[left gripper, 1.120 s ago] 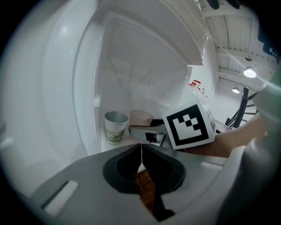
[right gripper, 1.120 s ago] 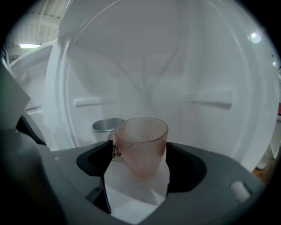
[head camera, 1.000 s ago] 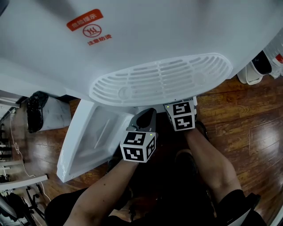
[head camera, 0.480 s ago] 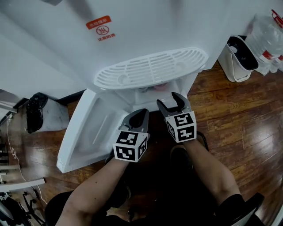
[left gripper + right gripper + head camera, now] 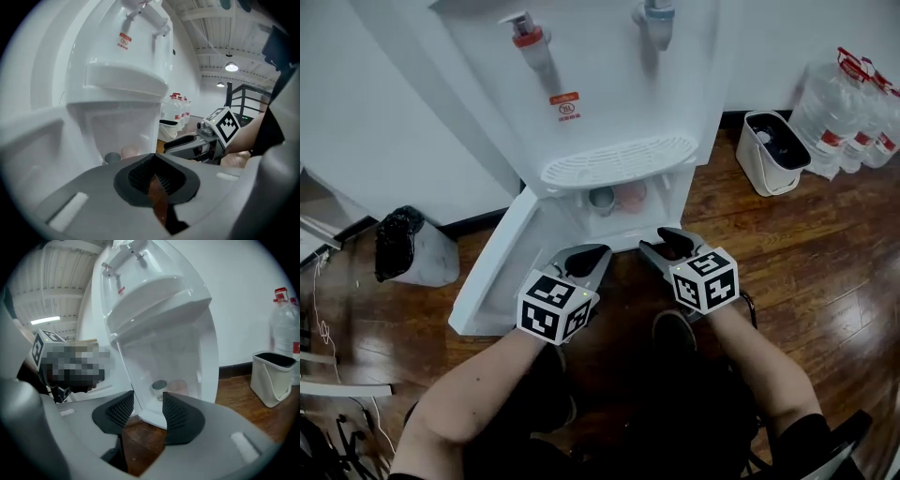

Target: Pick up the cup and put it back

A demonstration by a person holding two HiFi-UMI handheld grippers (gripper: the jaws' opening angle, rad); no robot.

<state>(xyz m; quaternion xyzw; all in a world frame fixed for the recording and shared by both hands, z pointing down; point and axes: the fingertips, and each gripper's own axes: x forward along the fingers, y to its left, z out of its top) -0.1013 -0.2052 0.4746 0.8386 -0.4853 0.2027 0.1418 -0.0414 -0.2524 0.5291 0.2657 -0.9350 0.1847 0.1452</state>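
Now that both grippers have backed out of the water dispenser (image 5: 609, 112), the right gripper (image 5: 667, 242) is easing its jaws closed on nothing. The left gripper (image 5: 581, 255), all but clenched and empty, is just starting to part. Looks like the put-back is done. Straight ahead of the right jaws, well clear, a metal cup (image 5: 159, 386) stands upright in the open compartment, with a pinkish cup (image 5: 177, 386) just beside it. Which one was handled, I can't tell.

Left gripper (image 5: 581, 255) opening, right gripper (image 5: 667, 242) closing, empty
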